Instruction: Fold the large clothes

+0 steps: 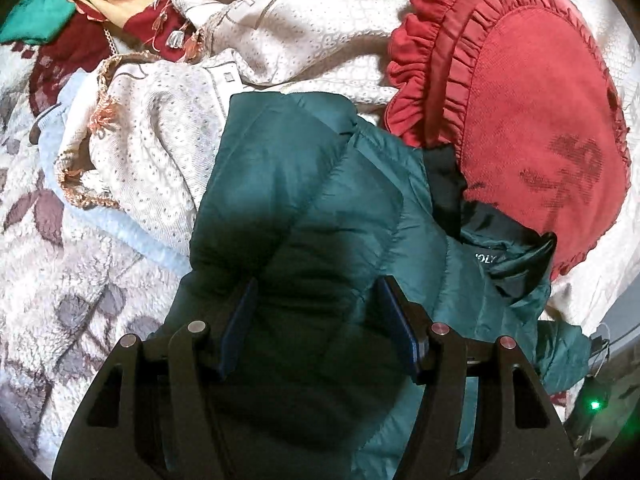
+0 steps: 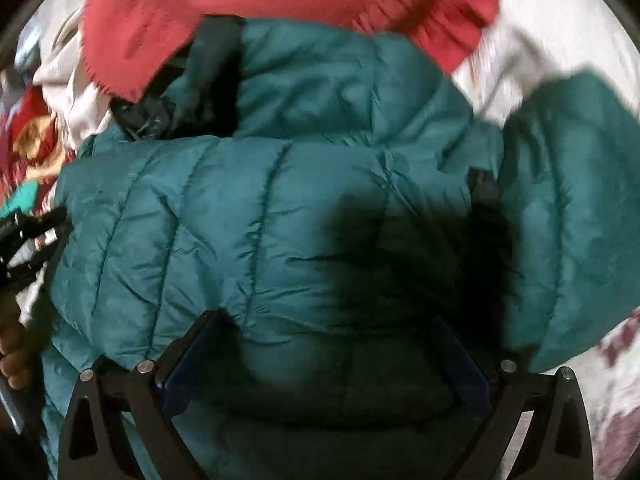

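A teal quilted puffer jacket (image 1: 304,208) lies on the bed, its black lining and neck label showing at the right. My left gripper (image 1: 316,292) hovers just over the jacket's sleeve or side, jaws open with fabric between and below the blue pads. In the right wrist view the same jacket (image 2: 248,208) fills the frame, its back panel up and a sleeve (image 2: 572,216) out to the right. My right gripper (image 2: 324,328) is open wide, close over the jacket's lower part. The left gripper's dark body (image 2: 28,236) shows at the left edge.
A red ruffled cushion (image 1: 520,120) lies right behind the jacket, also in the right wrist view (image 2: 280,4). Cream patterned garments (image 1: 160,152) and red and yellow clothes (image 1: 100,0) are piled at the left. A fleecy leaf-print blanket (image 1: 48,272) covers the bed.
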The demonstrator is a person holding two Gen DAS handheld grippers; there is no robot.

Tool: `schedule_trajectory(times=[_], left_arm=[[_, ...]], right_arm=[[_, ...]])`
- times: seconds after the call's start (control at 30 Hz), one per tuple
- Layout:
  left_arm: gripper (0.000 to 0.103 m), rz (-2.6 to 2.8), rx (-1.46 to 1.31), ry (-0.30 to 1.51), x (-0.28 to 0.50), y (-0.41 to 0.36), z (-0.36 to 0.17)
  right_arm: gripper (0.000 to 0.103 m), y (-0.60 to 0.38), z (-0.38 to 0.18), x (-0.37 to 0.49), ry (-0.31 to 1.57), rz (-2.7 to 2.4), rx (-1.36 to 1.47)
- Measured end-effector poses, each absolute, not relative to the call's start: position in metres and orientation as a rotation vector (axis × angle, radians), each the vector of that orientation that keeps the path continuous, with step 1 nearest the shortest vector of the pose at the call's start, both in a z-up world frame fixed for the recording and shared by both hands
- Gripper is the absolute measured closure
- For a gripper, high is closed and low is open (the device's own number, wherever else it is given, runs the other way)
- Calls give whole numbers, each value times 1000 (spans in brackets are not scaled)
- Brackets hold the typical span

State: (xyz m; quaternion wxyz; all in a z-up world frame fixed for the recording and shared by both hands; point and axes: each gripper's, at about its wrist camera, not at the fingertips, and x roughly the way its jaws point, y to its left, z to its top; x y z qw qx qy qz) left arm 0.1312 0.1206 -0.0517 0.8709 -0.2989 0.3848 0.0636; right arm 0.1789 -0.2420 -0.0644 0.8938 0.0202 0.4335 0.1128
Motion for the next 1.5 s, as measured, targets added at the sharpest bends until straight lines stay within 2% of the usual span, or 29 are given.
schedule_trajectory(times=[0.1,0.27,0.37,0.43,0.57,0.63,0.7,0.9,1.0,1.07,1.1,1.23,1.33,1.37,1.4,1.5], left_arm=[[41,161,-607,792,125,116,-44],[41,175,-458,767,119,91,-33],[41,174,-417,866,130,85,-51],[41,189,-429,839,125,87,-47],[41,193,-416,768,114,80,-33],[41,171,-403,761,112,73,-27],[41,136,-383,756,112,63,-22],[41,49,-346,735,111,39,-8],[41,24,-334,735,114,31,-8],[41,9,-324,731,116,26,-9],[41,9,-319,732,117,24,-11],[41,21,-305,752,123,23,-18],[41,32,-311,759,125,24,-22],[41,36,-310,759,126,24,-22],[41,38,-311,760,126,25,-23],[41,52,-303,756,124,26,-21]], right_arm=[[0,-237,-51,172,878,234,-1],[0,-227,-17,147,735,310,8],[0,-215,-44,160,858,273,-56],[0,-212,-63,165,923,249,-95],[1,-233,-22,143,760,222,-44],[1,-266,3,127,627,115,-18],[1,-311,15,121,572,-34,36],[1,-494,32,121,519,-445,221],[2,-574,39,128,545,-484,255],[4,-604,37,147,597,-447,230],[11,-613,37,155,626,-437,200],[13,-640,24,183,712,-355,149],[28,-632,15,192,744,-315,100],[59,-626,17,190,726,-285,96],[84,-622,18,188,727,-248,107],[85,-598,34,165,657,-229,70]])
